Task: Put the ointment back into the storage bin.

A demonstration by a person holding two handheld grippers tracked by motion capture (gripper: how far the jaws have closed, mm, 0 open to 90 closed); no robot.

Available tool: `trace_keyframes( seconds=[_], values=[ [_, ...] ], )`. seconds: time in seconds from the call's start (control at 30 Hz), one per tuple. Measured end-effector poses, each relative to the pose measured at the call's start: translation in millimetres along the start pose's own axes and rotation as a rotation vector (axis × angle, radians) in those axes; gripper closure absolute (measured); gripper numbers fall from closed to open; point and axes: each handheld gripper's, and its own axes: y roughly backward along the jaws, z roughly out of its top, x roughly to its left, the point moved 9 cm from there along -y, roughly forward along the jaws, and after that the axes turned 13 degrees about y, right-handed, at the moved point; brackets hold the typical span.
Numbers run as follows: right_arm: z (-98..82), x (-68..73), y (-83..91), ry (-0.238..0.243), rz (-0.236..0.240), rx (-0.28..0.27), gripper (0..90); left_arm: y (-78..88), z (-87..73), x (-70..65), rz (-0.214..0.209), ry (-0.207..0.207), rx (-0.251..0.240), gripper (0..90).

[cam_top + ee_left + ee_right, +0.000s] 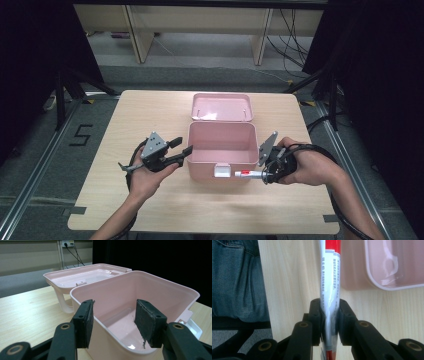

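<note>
A pink box [220,150] stands open on a wooden table [150,210], its lid [222,106] laid back behind. The right gripper [261,174] clamps a red-and-white tube [247,173] lying level, its long axis pointing leftward past the box's front wall. The box's opening lies up and forward of it. The left gripper [181,146] hovers, jaws wide, at the box's left rim.

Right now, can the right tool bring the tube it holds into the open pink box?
Probably yes. The right tool grips the red and white tube just in front of the pink box, whose lid lies folded back. The left tool sits at the box's left wall, away from that path.
</note>
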Motion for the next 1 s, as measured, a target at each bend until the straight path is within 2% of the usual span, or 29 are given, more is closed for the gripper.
trace_keyframes(
  seconds=[0.1, 0.27, 0.33, 0.37, 0.4, 0.47, 0.5, 0.57, 0.6, 0.63, 0.73, 0.77, 0.8, 0.83, 1.0],
  values=[
    [-0.1, -3.2, 1.8, 0.02, -0.008, -0.005, 77.0, 0.1, 0.2, 0.2, 0.001, 0.001, -0.001, 48.5],
    [0.7, -3.7, 5.2, -0.001, -0.012, -0.009, 77.0, 0.0, 0.2, -0.4, -0.001, 0.001, -0.001, 48.5],
    [1.5, -6.4, 6.4, 0.022, -0.02, -0.015, 77.1, 0.0, 0.2, -0.3, -0.001, 0.001, -0.001, 48.5],
    [0.5, -3.8, 8.0, -0.026, -0.02, -0.002, 77.1, 0.0, 0.1, -0.3, -0.001, 0.001, -0.001, 48.5],
    [1.3, -5.4, 7.9, 0.001, -0.017, -0.011, 77.1, 0.1, 0.2, -0.1, 0.0, 0.001, 0.0, 48.5],
    [0.9, -5.3, 10.3, -0.021, -0.024, -0.005, 77.1, 0.3, 0.3, 0.1, 0.001, 0.001, -0.001, 48.5],
    [1.7, -7.7, 10.5, 0.009, -0.026, -0.016, 77.0, 0.3, 0.4, 0.1, 0.001, 0.002, -0.001, 48.5],
    [2.6, -9.1, 12.4, 0.011, -0.031, -0.025, 77.0, 0.3, 0.4, -0.1, 0.001, 0.002, -0.002, 48.5],
    [2.1, -7.7, 14.2, -0.02, -0.034, -0.021, 77.0, 0.3, 0.2, -0.4, 0.0, 0.002, -0.001, 48.5],
    [3.0, -10.2, 14.7, 0.009, -0.039, -0.029, 77.1, 0.3, 0.2, -0.5, 0.0, 0.001, -0.001, 48.5],
    [3.7, -11.7, 17.2, 0.009, -0.044, -0.033, 77.1, 0.1, 0.1, -0.2, 0.0, 0.002, -0.001, 48.5],
    [3.0, -9.8, 18.5, -0.029, -0.04, -0.026, 77.1, 0.0, 0.1, -0.1, 0.0, 0.001, -0.001, 48.5],
    [3.6, -12.5, 18.7, -0.002, -0.045, -0.033, 77.1, 0.0, 0.0, -0.2, -0.001, 0.002, 0.0, 48.5],
    [3.6, -12.0, 19.8, -0.021, -0.047, -0.032, 77.1, 0.0, 0.0, -0.3, -0.001, 0.001, 0.0, 48.5],
    [6.5, -17.1, 21.6, 0.017, -0.057, -0.054, 77.1, -0.8, 0.2, -0.6, -0.004, 0.002, -0.005, 48.5]
  ],
)
